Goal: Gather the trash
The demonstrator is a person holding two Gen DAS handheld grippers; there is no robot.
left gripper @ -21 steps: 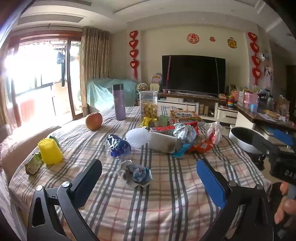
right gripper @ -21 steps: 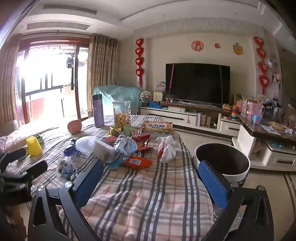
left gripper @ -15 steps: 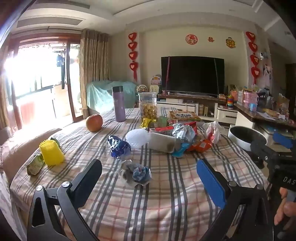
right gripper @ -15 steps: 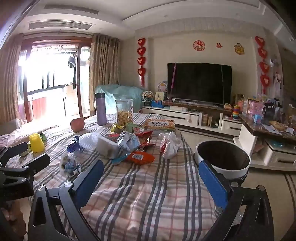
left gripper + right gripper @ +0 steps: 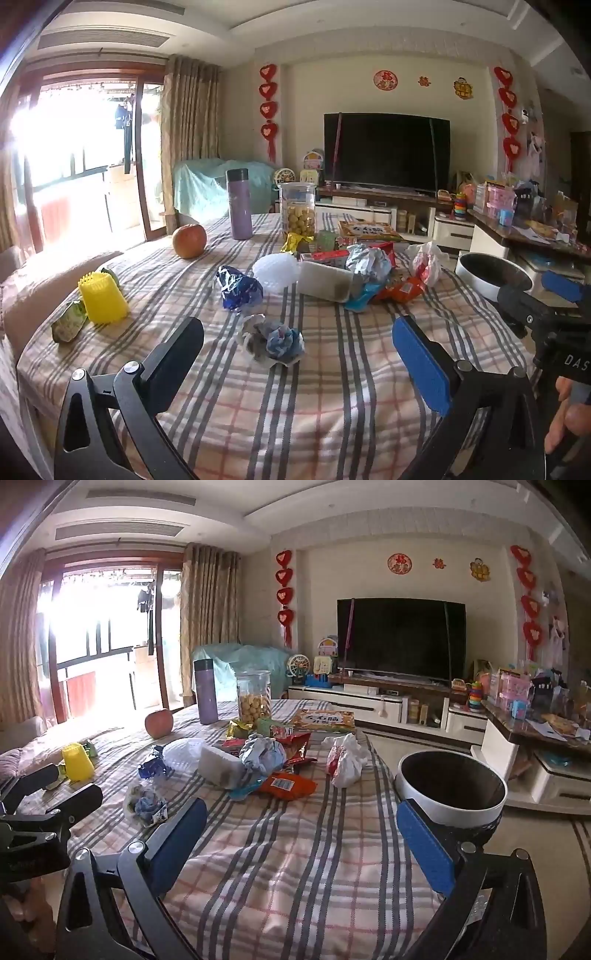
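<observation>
Across the counter [image 5: 332, 387], draped in a soft plaid cloth of pink, white and grey stripes, wrappers lie scattered. Nearest the left hand-held gripper [image 5: 295, 354] sits a crumpled wrapper [image 5: 273, 341], a wrinkled ball of grey and blue film, lying between the spread jaws but touched by neither. Behind it rests a shiny blue foil wrapper [image 5: 238, 288], creased and pointed, beside a white bumpy foam net [image 5: 277, 271]. To the right, a pile gathers: a rounded white plastic box [image 5: 323, 282] on its side, a scrunched silver foil ball [image 5: 367, 260], an orange flat snack packet [image 5: 286, 784] and a knotted white plastic bag [image 5: 345, 762].

The left hand-held gripper is released, its black and blue pads wide apart and empty. The right hand-held gripper [image 5: 299, 838] is likewise released, jaws spread above bare cloth, gripping nothing.

Off the counter's right edge stands a round trash bin [image 5: 448, 805] with a white rim and dark hollow. Farther back stand a smooth purple flask [image 5: 239, 205], a clear jar of round snacks [image 5: 297, 212] and an apple [image 5: 189, 241]. A ribbed yellow plastic cup [image 5: 102, 299] lies upside down at the left.
</observation>
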